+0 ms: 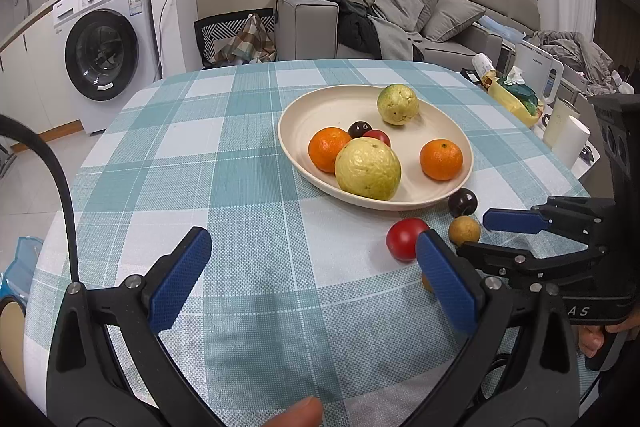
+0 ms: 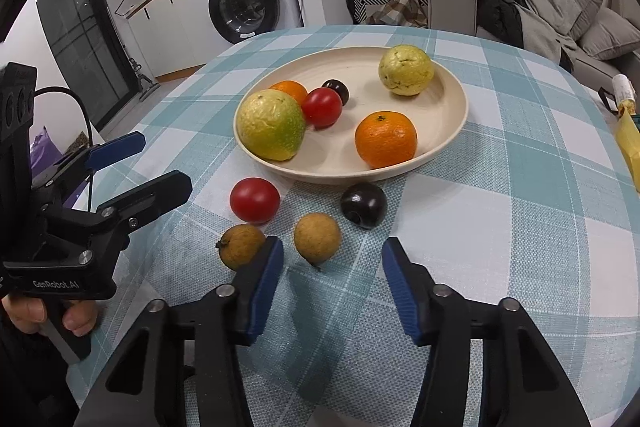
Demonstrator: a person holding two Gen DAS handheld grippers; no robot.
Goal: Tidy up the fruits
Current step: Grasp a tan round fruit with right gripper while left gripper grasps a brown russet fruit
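Right wrist view: both claws are hovering spread and empty over the checked woven surface.
Nearest, a rough brown longan is sitting just ahead of the right claw; the left claw is gaping beside a glossy red tomato; farther off, a smooth cream oval plate is carrying oranges and bumpy guavas.

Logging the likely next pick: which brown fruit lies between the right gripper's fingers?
The brown fruit nearer the dark plum; the other brown one sits outside the right gripper.
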